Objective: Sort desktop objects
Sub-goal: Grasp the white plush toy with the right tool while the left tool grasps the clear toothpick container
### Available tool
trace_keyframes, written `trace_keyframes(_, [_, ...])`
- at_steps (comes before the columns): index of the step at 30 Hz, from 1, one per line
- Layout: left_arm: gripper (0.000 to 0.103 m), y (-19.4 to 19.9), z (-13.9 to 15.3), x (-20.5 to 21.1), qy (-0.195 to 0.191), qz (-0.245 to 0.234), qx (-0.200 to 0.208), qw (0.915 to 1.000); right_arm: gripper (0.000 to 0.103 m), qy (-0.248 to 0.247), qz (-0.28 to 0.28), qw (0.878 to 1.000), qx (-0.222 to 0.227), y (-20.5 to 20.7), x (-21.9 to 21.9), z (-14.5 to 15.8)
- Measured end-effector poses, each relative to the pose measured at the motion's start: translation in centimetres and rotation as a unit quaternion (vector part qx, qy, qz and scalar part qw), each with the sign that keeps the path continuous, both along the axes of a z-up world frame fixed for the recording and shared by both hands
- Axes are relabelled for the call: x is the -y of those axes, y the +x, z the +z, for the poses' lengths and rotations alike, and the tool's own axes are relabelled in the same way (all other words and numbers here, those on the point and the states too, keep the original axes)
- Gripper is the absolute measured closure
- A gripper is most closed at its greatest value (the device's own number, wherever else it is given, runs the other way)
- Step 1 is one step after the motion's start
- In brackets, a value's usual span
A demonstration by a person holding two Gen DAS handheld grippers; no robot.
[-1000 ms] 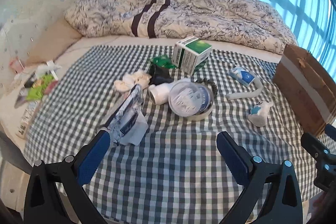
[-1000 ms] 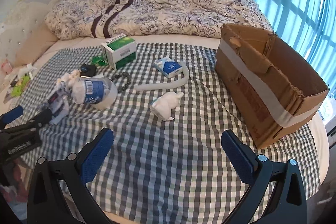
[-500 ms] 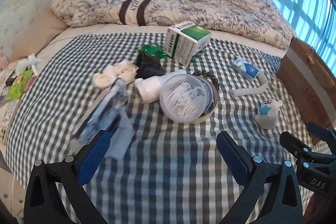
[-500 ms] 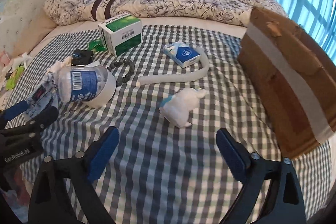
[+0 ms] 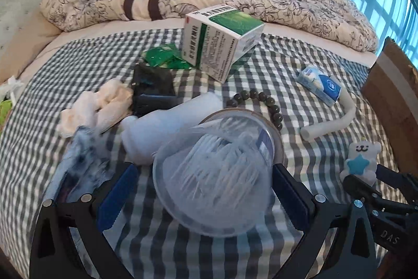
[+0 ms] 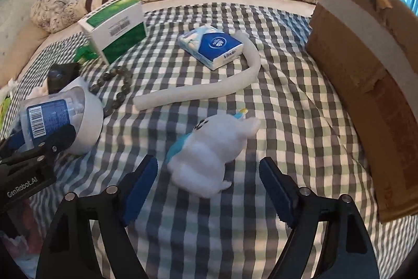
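Left wrist view: the left hand-held gripper stands wide apart, its blue pads either side of a clear round tub lying on its side on the checked cloth that covers the bed, a little toward the cloth's near edge. The pads look close to the tub's wall, but I cannot tell whether they touch it. The tub seems to be packed with cotton swabs, so I'd guess it is light. Its thin plastic is smooth and likely to slip or flex, so a gentle squeeze across the middle of the body seems best. Behind it lie a white bottle, a string of beads and a green-and-white carton. A pack of tissues sits on a white tube further toward the right edge.

Right wrist view: the right hand-held gripper is also spread wide, empty, with a small white plush toy lying between and just beyond its tips, near the middle of the cloth. The toy should be soft and nearly weightless, and its plump body is the obvious place to pinch. The cardboard box stands along the right edge and is probably where the things will go.
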State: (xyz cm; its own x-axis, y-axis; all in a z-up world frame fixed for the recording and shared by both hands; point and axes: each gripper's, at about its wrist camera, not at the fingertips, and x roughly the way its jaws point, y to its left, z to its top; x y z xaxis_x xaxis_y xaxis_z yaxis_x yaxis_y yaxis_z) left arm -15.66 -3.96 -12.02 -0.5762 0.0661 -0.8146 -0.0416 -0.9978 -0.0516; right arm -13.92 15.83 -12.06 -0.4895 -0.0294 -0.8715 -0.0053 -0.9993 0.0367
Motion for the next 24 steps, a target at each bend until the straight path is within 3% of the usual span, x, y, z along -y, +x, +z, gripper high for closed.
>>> trace_keyframes(3, [0.000,-0.7,-0.2,-0.1,0.008,-0.002,0.002,1.0000,0.023,0.002,-0.005,1.000,0.003,-0.9,-0.3,-0.3])
trace_keyframes(9, [0.000,-1.5,-0.5,-0.8,-0.004,-0.007,0.001,1.0000,0.045,-0.014,-0.001,1.000,0.016,-1.7,-0.8,-0.8])
trace_keyframes(16, [0.002,-1.3,-0.7,-1.2,-0.003,-0.013,0.008,0.9999,0.048,-0.020,-0.008,1.000,0.013,-1.3,-1.3,-0.9])
trace_keyframes(21, [0.033,-0.3,0.2,-1.4,0.012,-0.025,-0.002,0.9996,0.048,-0.019,-0.012,1.000,0.011,-0.7,-1.6,-0.5])
trace_keyframes(24, [0.034,0.1,0.6,-1.6,0.000,-0.029,-0.003,0.9996,0.049,-0.020,-0.016,1.000,0.008,-0.4,-1.9,-0.1])
